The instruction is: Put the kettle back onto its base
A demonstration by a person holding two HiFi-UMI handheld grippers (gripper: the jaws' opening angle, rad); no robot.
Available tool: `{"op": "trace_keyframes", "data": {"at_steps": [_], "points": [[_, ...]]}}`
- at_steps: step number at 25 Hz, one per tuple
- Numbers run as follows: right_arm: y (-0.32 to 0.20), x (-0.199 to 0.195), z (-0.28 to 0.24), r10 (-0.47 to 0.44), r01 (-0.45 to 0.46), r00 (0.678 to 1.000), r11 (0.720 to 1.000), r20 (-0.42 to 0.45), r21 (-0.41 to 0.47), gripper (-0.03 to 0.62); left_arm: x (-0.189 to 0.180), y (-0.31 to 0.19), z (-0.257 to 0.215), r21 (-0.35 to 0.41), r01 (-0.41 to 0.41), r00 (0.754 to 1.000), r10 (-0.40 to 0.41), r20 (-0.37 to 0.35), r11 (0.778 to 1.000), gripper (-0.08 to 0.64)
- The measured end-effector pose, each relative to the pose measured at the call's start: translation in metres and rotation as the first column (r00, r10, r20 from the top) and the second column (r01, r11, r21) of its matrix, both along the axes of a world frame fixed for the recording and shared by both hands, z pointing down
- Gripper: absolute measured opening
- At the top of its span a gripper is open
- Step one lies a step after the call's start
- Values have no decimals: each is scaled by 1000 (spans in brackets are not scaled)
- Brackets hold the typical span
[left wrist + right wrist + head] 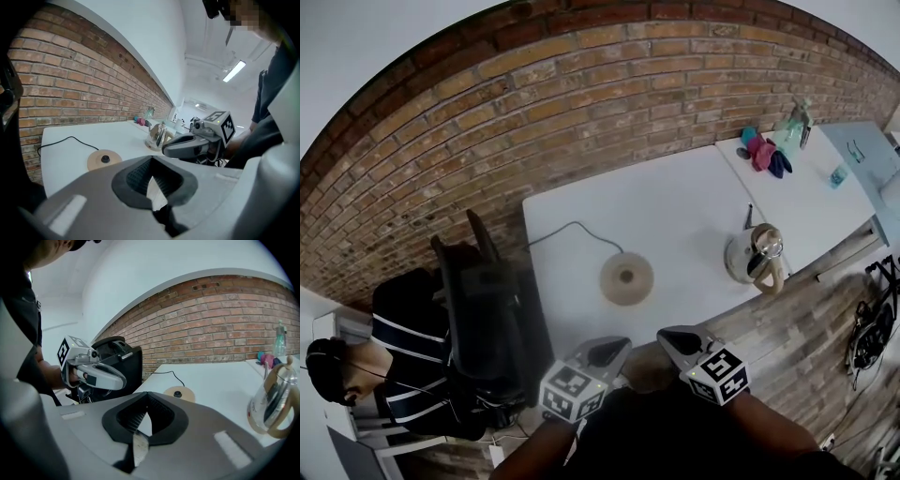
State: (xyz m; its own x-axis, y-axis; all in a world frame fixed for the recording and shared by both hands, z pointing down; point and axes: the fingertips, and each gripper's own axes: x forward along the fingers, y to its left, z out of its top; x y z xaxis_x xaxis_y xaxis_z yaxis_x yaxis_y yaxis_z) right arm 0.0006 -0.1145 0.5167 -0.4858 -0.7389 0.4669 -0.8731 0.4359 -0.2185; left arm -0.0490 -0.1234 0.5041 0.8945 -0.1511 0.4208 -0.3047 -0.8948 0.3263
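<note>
Task not yet started, as far as the views show. Kettle (757, 255) stands upright on the white table (675, 197), at about 3 o'clock from the base (626, 278) and well apart from it, near the table's front edge. Its handle points roughly to 5 o'clock in the head view. The base is bare, nothing on it, and its cord (567, 228) runs off toward 10 o'clock. Left gripper (612, 349) is clenched on nothing: its own view shows the jaws together with only table behind them. Right gripper (672, 337) is likewise closed and empty. Both hang over the near table edge at 6 o'clock from the base, neither touching kettle or base. From the right gripper the kettle lies at about 2 o'clock, so that one looks the better placed to take it. Left to do, by judgement: open the jaws, grip the handle, lift, carry toward 9 o'clock, seat the kettle on the base, let go.
</note>
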Motion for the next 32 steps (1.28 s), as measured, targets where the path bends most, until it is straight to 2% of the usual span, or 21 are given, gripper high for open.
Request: {"op": "trace_keyframes", "data": {"at_steps": [10,16,21,26,32], "points": [[-6,56,-3,-21,21,1000,1000,3,19,28,46,-11,1,15,40,999,-40,33,999,2],[-4,117,-9,64,-63,998,997,-16,49,28,95,-2,1,13,-11,999,10,42,1000,2],[6,178,-12,168,-164,985,983,-44,77,28,141,6,-3,25,-75,996,74,47,997,1],[19,236,-18,260,-247,959,962,-114,120,29,179,11,-7,44,-128,991,125,56,991,1],[32,310,-21,395,-367,893,917,-218,157,107,211,25,0,37,-189,979,185,88,981,0]]}}
